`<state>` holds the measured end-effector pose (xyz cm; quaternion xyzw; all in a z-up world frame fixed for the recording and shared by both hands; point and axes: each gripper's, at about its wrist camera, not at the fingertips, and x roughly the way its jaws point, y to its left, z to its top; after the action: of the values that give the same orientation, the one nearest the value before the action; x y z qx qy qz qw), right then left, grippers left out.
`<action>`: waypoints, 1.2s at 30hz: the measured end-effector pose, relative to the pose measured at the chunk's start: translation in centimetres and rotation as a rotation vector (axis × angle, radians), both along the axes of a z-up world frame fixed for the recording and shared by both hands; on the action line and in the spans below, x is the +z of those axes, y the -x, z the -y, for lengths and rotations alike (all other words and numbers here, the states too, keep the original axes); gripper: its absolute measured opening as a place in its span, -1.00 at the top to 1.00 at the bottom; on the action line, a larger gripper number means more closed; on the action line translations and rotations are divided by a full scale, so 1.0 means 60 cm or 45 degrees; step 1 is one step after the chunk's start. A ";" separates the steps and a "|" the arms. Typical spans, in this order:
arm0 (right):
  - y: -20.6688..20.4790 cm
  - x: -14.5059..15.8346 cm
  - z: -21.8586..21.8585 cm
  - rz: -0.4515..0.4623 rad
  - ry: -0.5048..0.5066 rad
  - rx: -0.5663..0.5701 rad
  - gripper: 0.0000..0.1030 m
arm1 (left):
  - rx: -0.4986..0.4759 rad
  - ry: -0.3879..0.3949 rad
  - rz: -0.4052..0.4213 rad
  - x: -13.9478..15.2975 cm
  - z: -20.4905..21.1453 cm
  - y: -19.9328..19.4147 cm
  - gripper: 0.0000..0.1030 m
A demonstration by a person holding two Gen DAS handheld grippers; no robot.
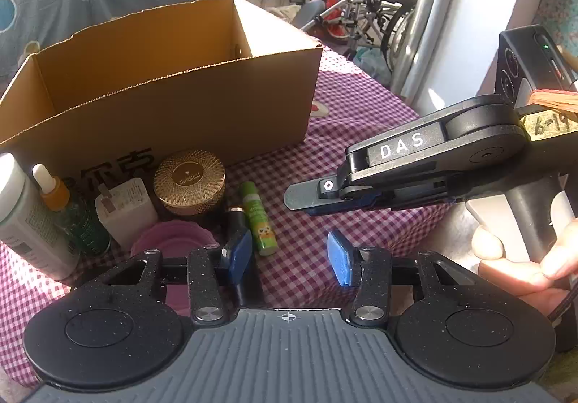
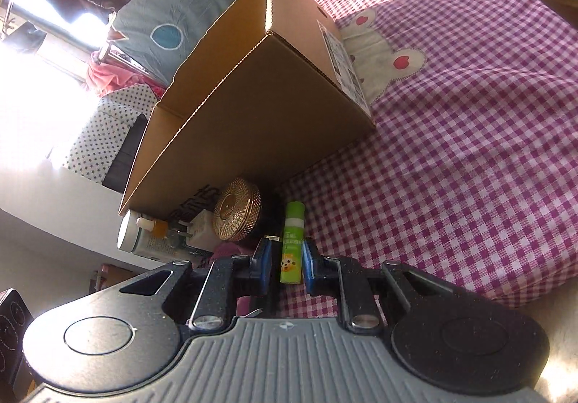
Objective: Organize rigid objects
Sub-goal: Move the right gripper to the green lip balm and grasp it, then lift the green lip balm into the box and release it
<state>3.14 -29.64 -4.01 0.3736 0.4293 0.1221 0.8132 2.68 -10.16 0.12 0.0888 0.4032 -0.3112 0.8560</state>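
Between the blue pads of my right tongs (image 2: 286, 267) lies the green lip balm tube (image 2: 292, 244) on the purple checked bedspread (image 2: 451, 168); the jaws stand parted on either side of it, and I cannot tell whether the pads touch it. My left tongs (image 1: 289, 255) hang open, holding nothing, near the same tube. Behind it, along the open cardboard box (image 1: 173, 89), cluster a gold-lidded jar (image 1: 189, 181), a white charger plug (image 1: 124, 209), a dropper bottle (image 1: 72, 215), a white bottle (image 1: 29, 219) and a pink lid (image 1: 173, 238).
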 end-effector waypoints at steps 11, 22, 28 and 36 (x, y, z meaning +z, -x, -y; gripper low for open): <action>-0.058 0.005 -0.055 -0.033 0.230 0.137 0.62 | -0.015 -0.037 -0.071 -0.026 0.014 -0.031 0.41; -0.077 0.001 -0.083 -0.001 0.374 0.207 0.69 | -0.028 -0.045 -0.110 -0.034 0.023 -0.046 0.41; -0.055 -0.004 -0.040 -0.034 0.261 0.119 0.70 | -0.040 -0.056 -0.129 -0.039 0.040 -0.057 0.35; -0.044 -0.011 -0.012 -0.055 0.168 0.080 0.70 | -0.043 -0.087 -0.091 -0.043 0.062 -0.065 0.35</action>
<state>5.77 -28.90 -4.69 0.3081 0.4652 0.1110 0.8224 6.59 -13.91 -2.46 0.1134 0.4425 -0.3146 0.8321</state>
